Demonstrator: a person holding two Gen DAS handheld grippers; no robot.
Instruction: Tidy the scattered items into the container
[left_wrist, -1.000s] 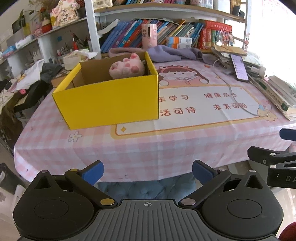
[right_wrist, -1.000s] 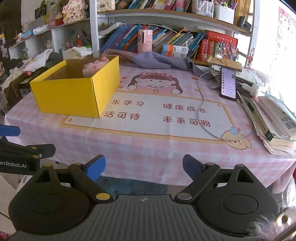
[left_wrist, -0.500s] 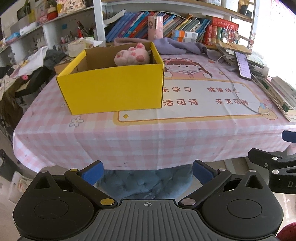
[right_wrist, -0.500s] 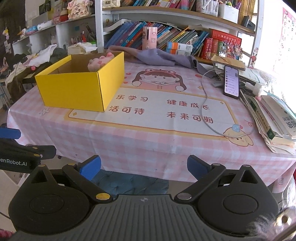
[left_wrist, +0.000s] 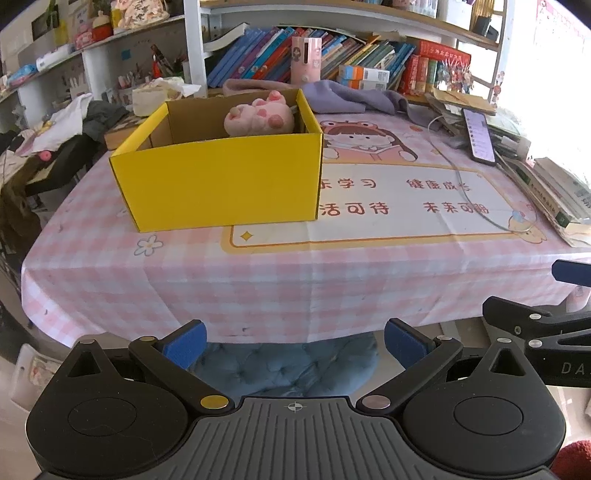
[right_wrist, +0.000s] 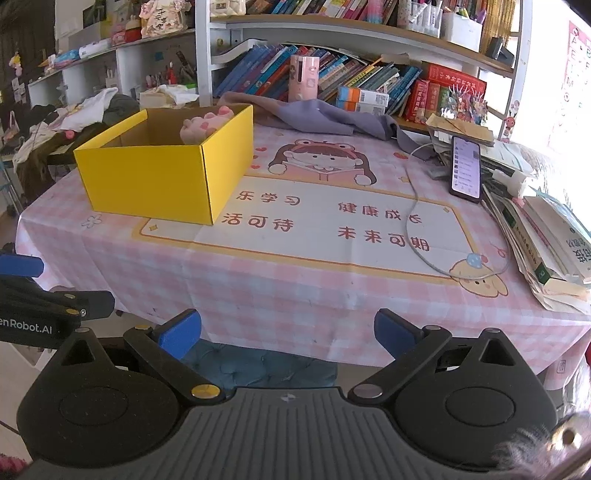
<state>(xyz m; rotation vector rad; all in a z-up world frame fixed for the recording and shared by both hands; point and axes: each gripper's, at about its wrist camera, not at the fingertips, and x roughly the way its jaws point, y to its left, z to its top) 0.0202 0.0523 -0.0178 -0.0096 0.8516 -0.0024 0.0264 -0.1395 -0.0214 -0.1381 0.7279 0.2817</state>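
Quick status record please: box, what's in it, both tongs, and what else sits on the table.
container: yellow box, open top, on the left part of the pink tablecloth
contents: pink plush toy at the far right corner inside
left tongs: open, empty, short of the table edge
right tongs: open, empty, short of the table edge
also on table: phone, white cable, purple cloth, book stack

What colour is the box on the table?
The box is yellow outside, brown cardboard inside; the left wrist view shows it best.
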